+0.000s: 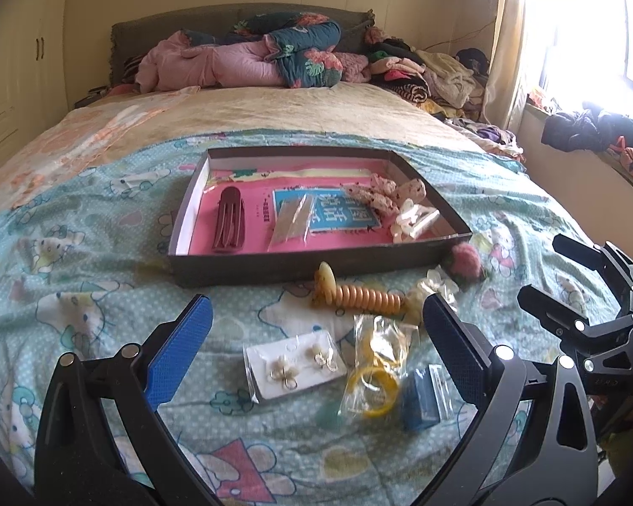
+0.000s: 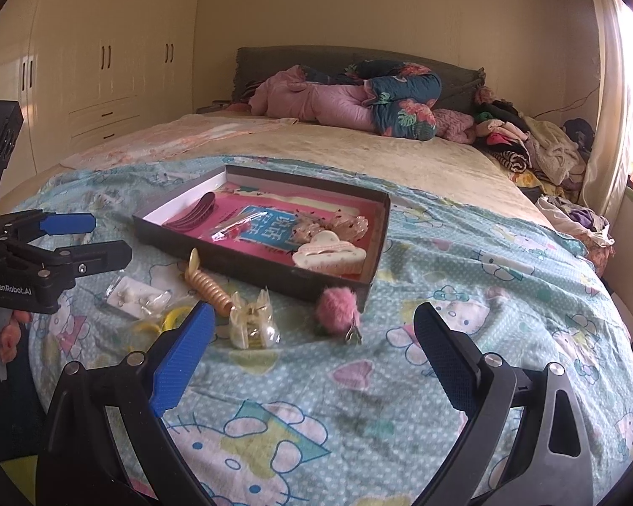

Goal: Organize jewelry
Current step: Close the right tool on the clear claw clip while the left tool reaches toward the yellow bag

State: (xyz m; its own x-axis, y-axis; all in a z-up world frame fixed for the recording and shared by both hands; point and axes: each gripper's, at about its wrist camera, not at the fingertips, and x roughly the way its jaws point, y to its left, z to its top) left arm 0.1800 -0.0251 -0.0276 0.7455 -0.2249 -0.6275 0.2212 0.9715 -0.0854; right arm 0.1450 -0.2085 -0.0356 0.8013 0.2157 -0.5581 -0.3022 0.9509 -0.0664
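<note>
A dark shallow tray (image 1: 299,265) (image 2: 249,258) with a pink lining lies on the bed. It holds a maroon comb clip (image 1: 228,224), a clear packet (image 1: 291,221), spotted hair clips (image 1: 384,196) and a cream claw clip (image 2: 329,255). In front of it lie an orange spiral hair tie (image 1: 358,297), a carded pair of earrings (image 1: 293,364), a bag of yellow rings (image 1: 373,375), a small blue box (image 1: 422,398), a clear claw clip (image 2: 253,324) and a pink pompom clip (image 2: 337,305). My left gripper (image 1: 316,345) is open above the earrings and bag. My right gripper (image 2: 312,362) is open and empty over the blanket.
The bed carries a Hello Kitty blanket (image 2: 464,295), rolled quilts (image 1: 274,59) at the headboard and a clothes pile (image 1: 422,71) at the far right. Wardrobes (image 2: 105,63) stand to the left, a window sill (image 1: 591,135) to the right.
</note>
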